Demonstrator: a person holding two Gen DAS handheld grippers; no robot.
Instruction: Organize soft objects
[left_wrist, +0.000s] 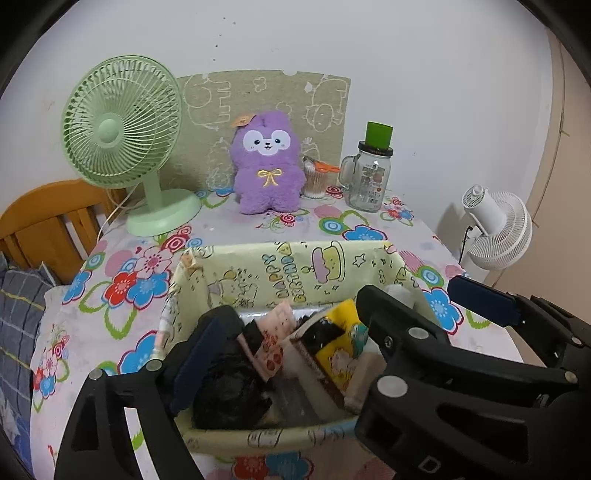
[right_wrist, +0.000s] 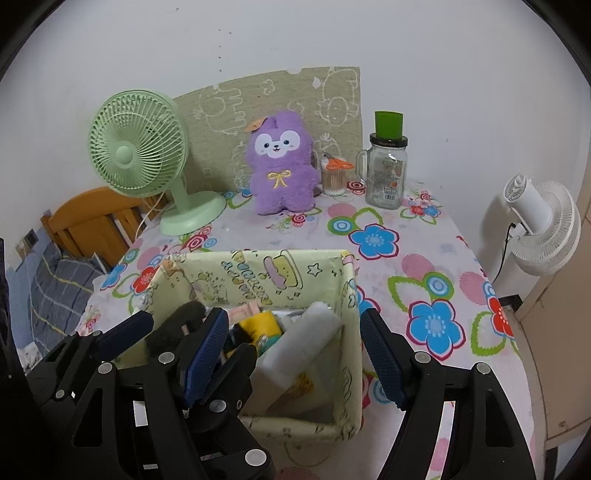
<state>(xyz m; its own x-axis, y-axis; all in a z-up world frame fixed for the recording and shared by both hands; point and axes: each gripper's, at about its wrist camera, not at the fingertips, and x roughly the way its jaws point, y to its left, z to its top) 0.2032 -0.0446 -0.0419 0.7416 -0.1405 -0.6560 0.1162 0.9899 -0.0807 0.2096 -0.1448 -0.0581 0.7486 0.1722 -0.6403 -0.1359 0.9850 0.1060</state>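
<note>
Left tongs gaping over black bundle | right view: white sponge

We see a pale yellow fabric box with cartoon prints, open at the top, standing on the table. Inside it lie folded soft things packed side by side: a black bundle, a pink patterned piece, a yellow one and a white-grey one.

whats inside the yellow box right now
The yellow box holds a black bundle, a pink patterned piece, a yellow cartoon item and a white sponge. Whatever lies under them, and the box floor, is hidden.
</note>
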